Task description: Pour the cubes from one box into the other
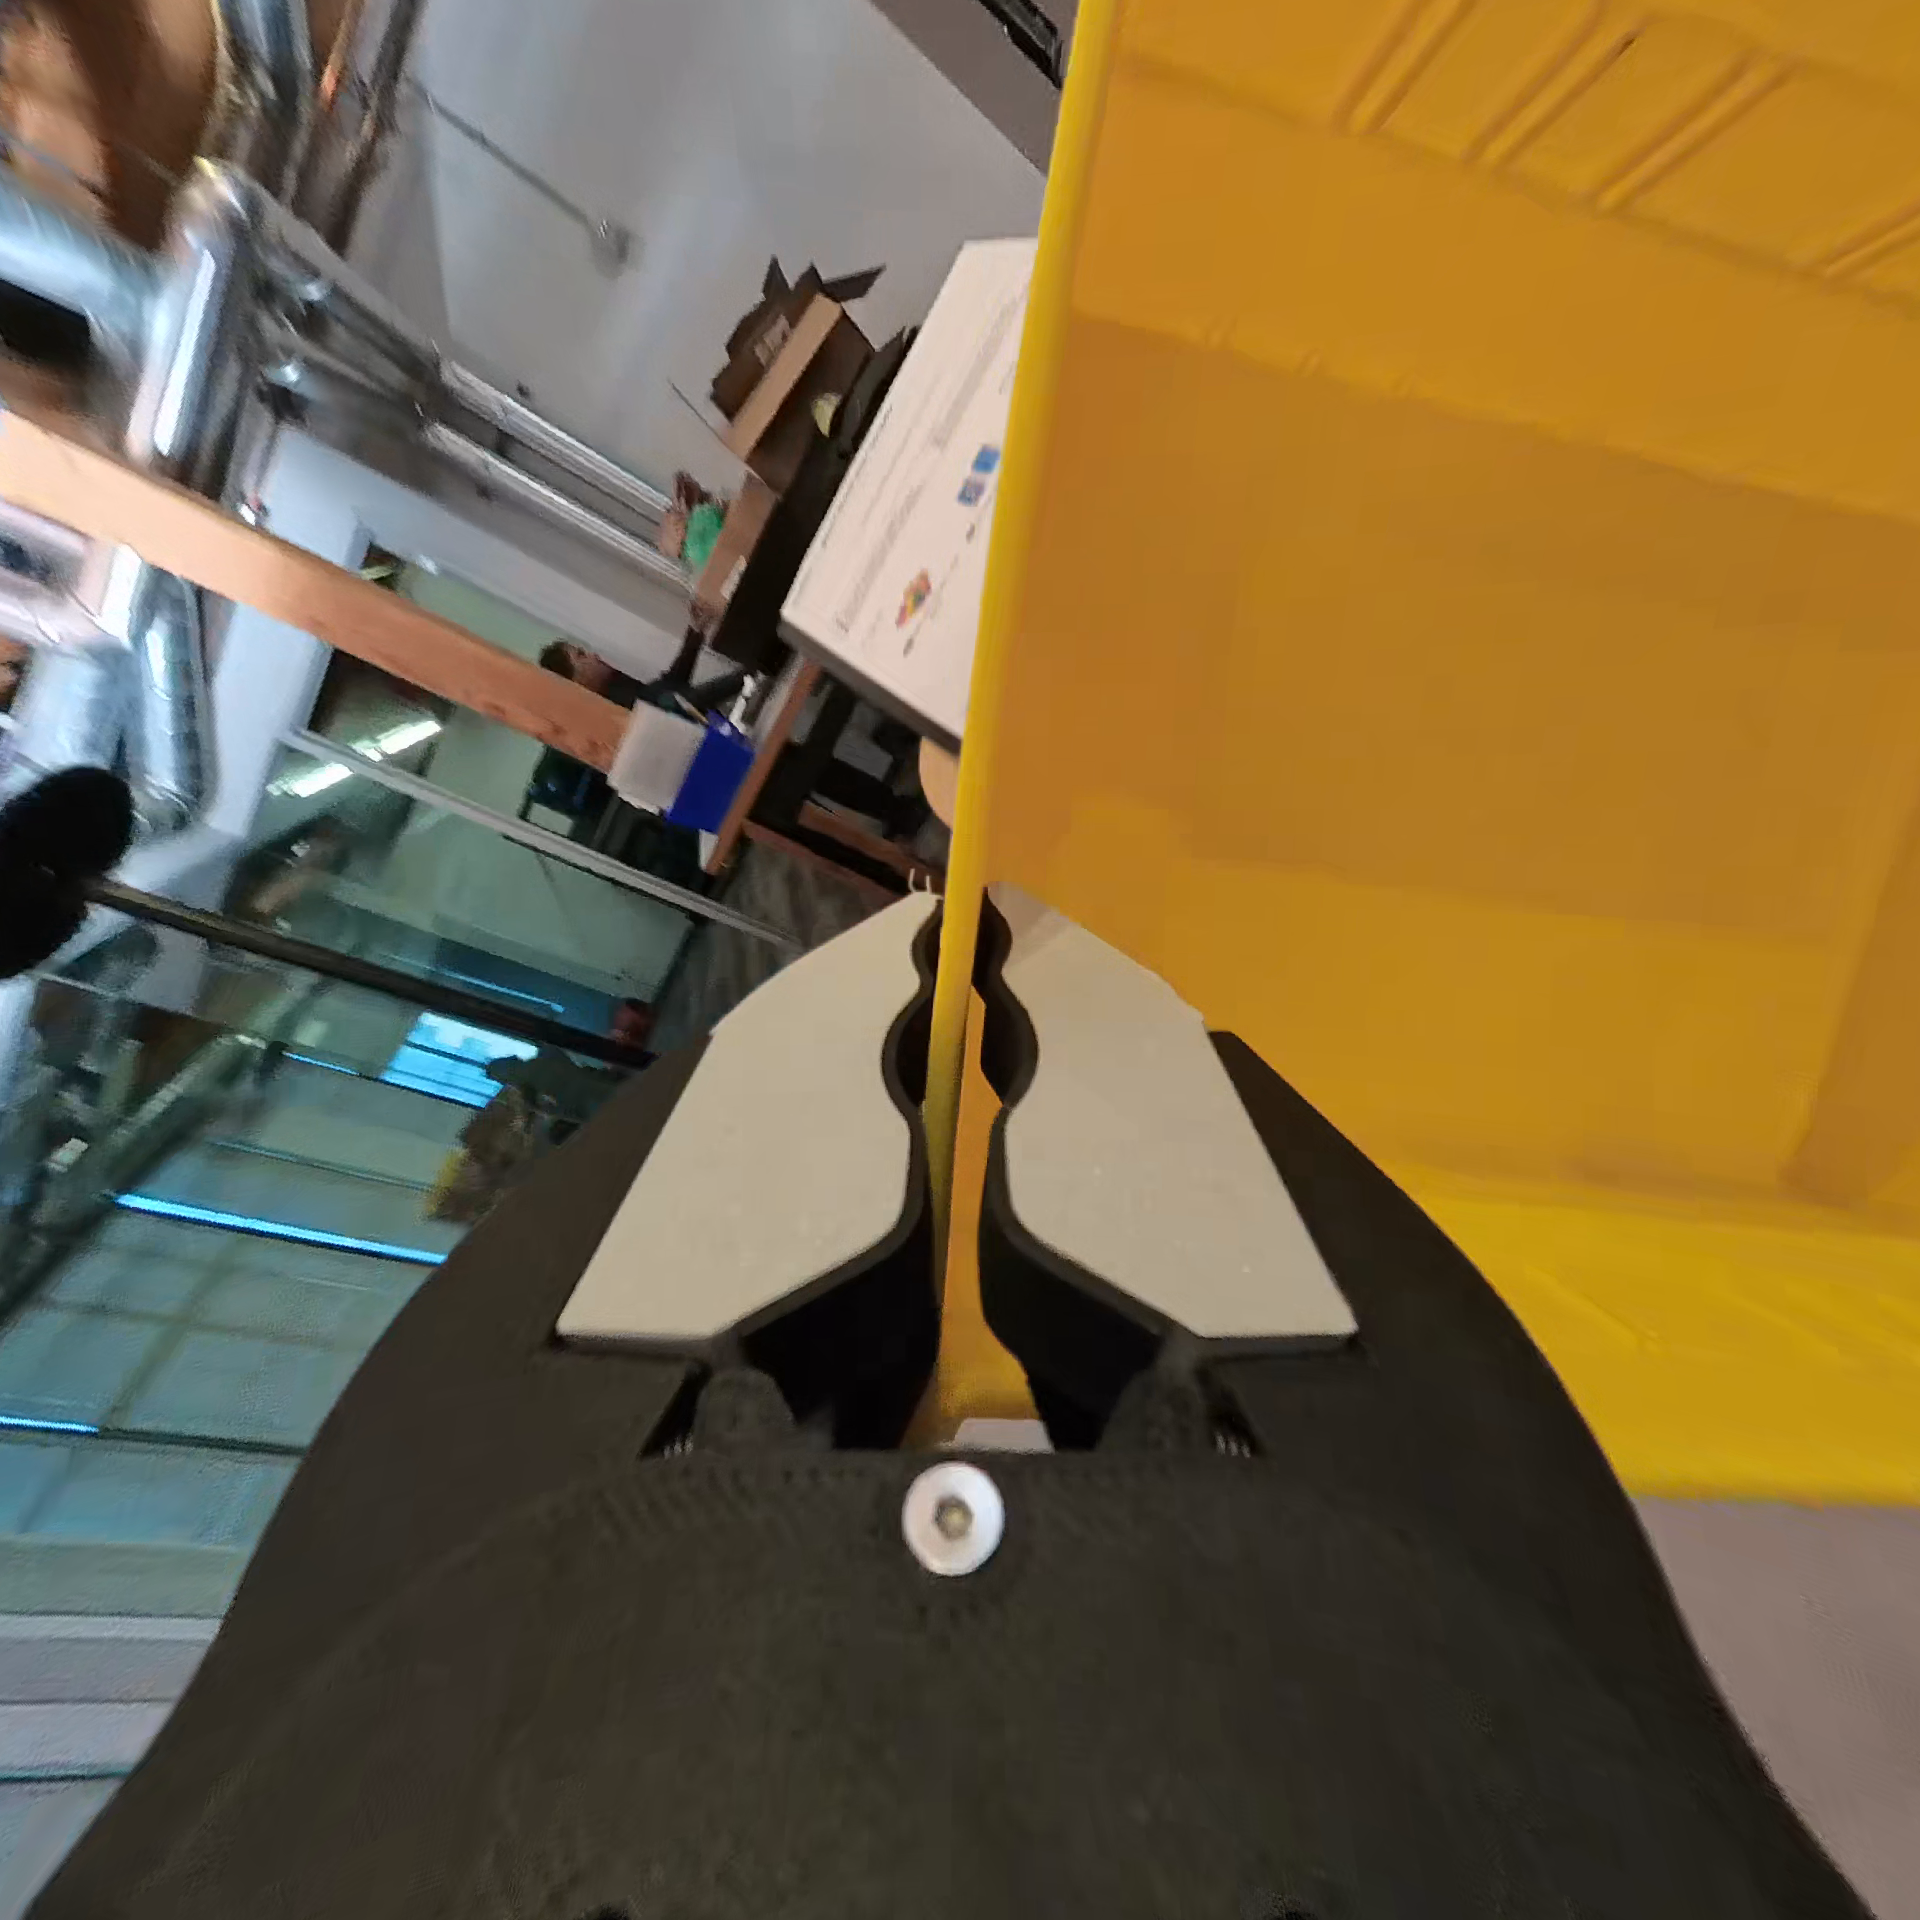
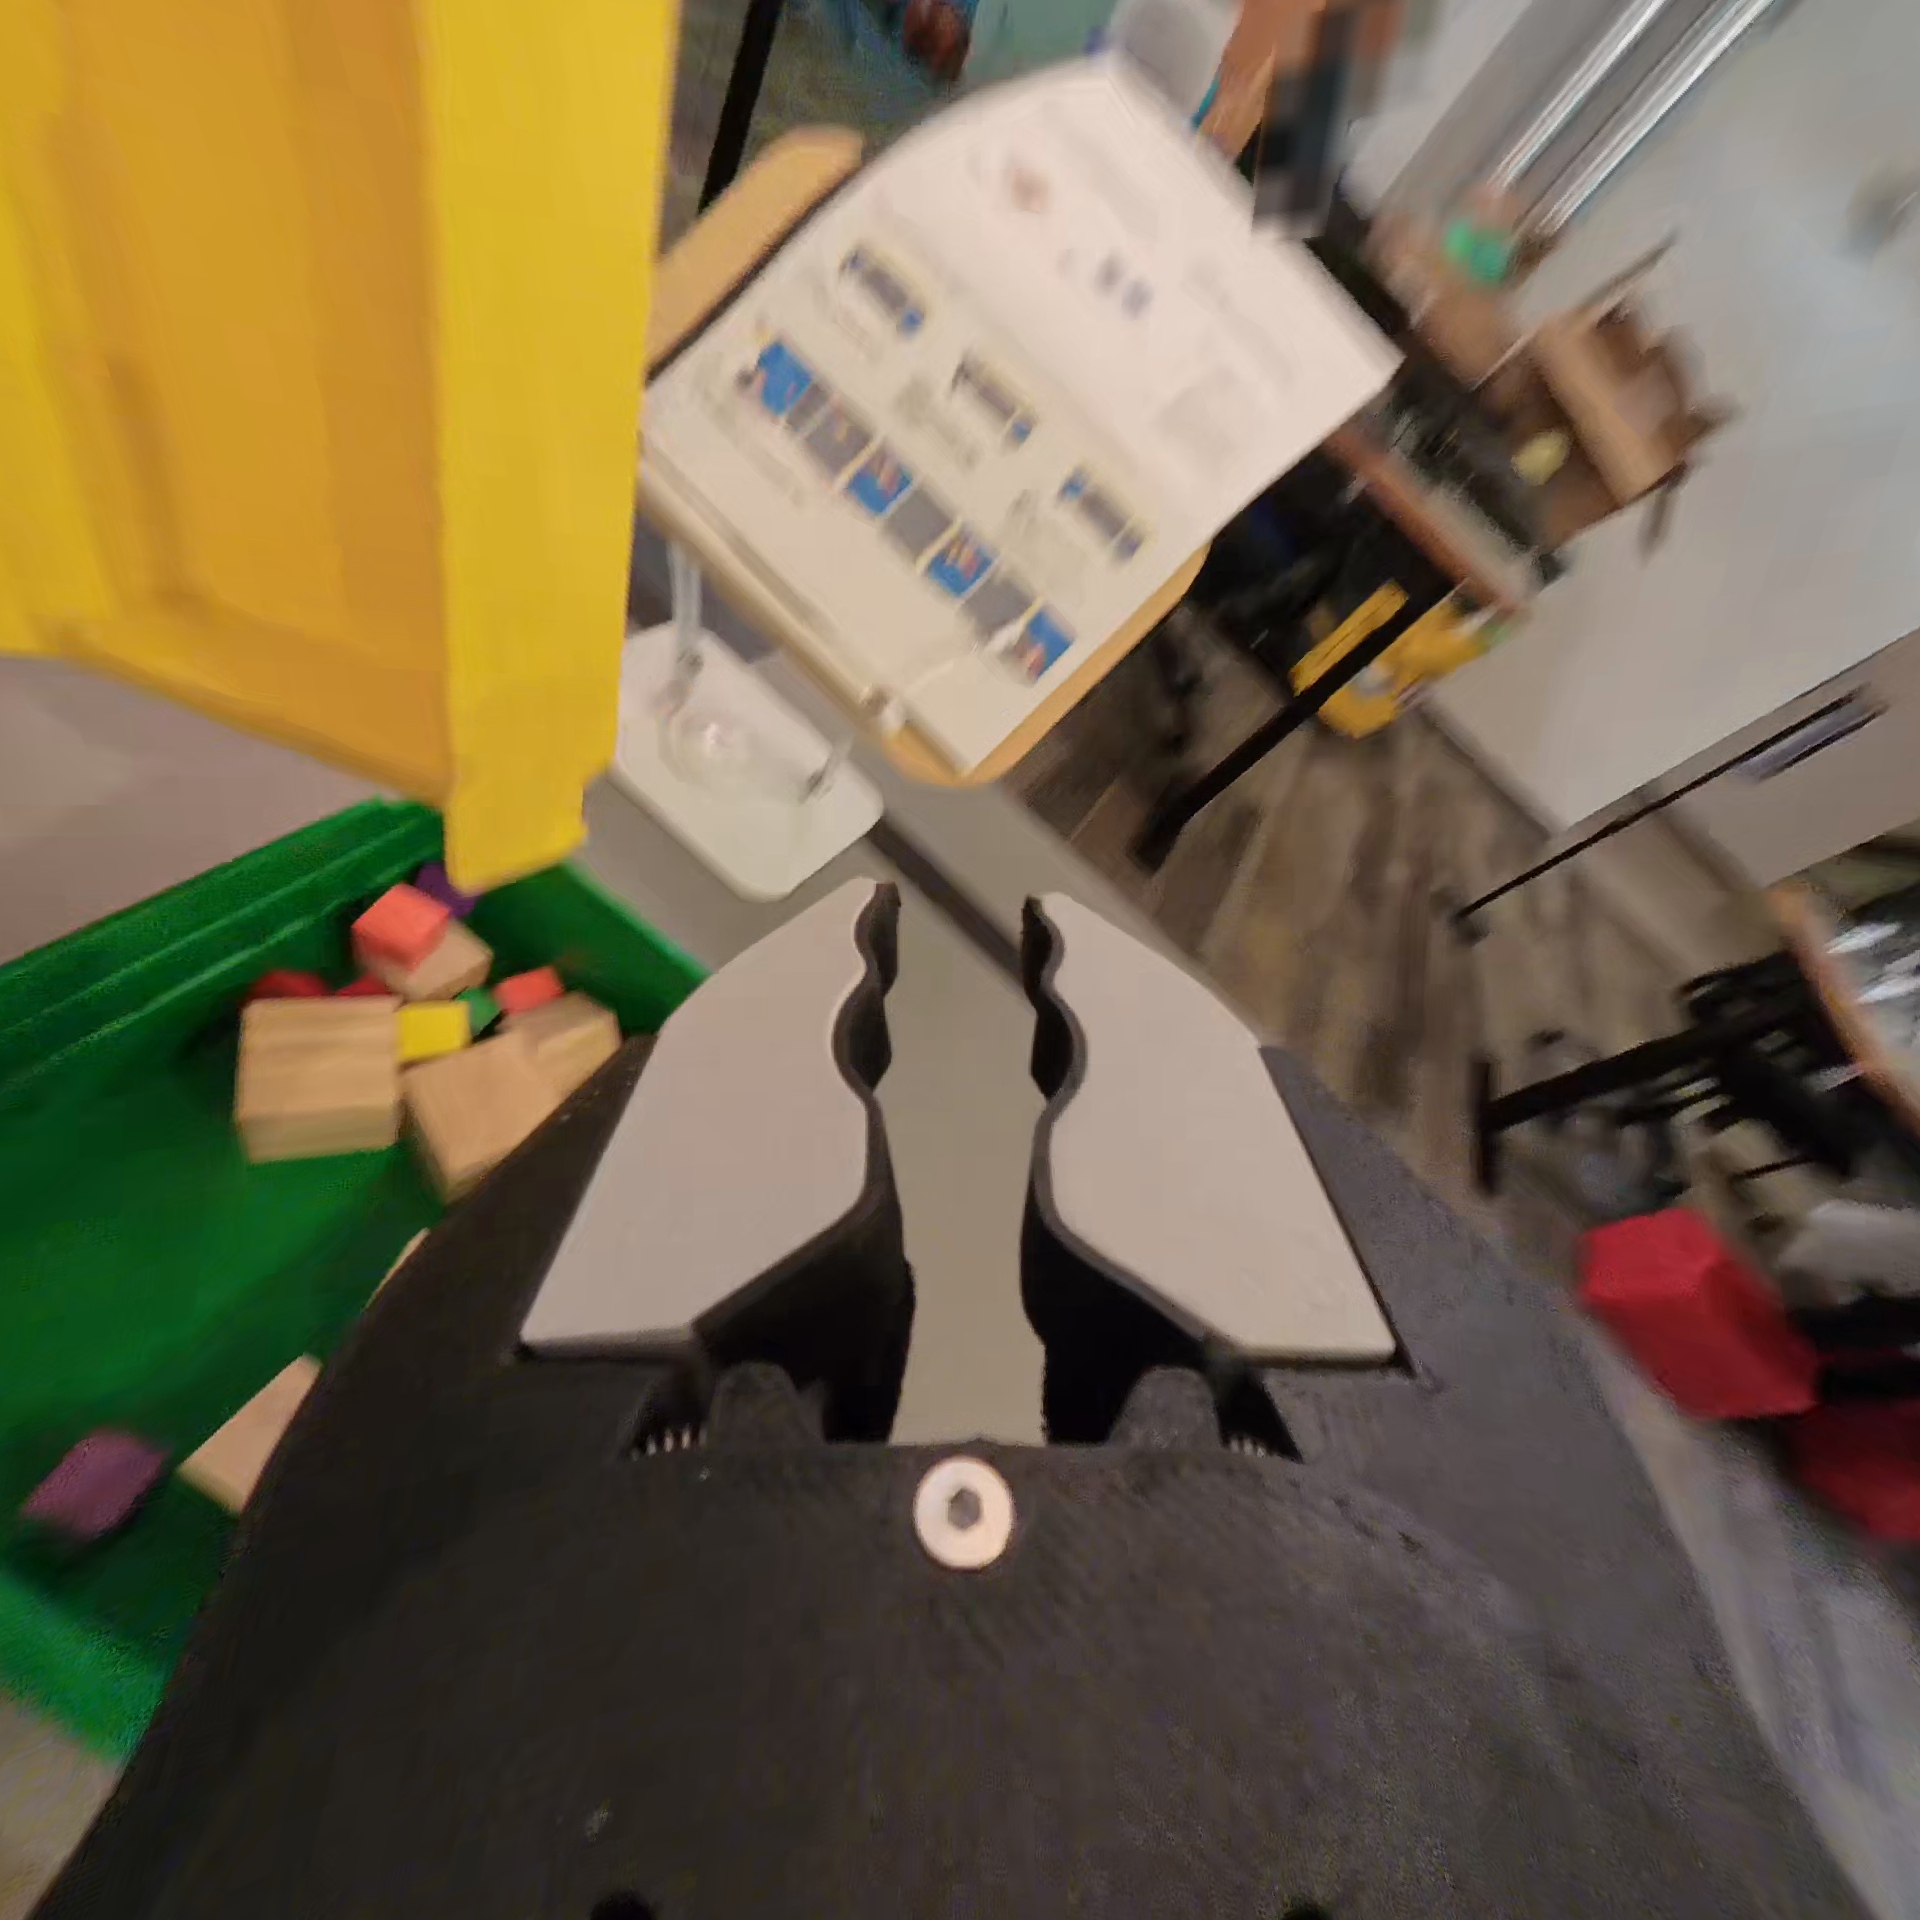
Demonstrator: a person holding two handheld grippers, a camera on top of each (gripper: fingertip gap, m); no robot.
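My left gripper (image 1: 961, 925) is shut on the thin wall of the yellow box (image 1: 1455, 727), which is lifted and tipped; its inside fills the right of the left wrist view and looks bare. In the right wrist view the yellow box (image 2: 312, 364) hangs tilted over the green box (image 2: 156, 1226) at the left. Several cubes (image 2: 416, 1039), wooden, red, yellow and purple, lie in the green box. My right gripper (image 2: 956, 925) is open and empty, to the right of the green box above the grey table (image 2: 956, 1195).
A red block (image 2: 1694, 1320) lies at the right by the table edge. A white board with pictures (image 2: 997, 416) on a wooden table and a white plastic tray (image 2: 748, 758) stand beyond. A person (image 1: 582, 665) and shelves show far off.
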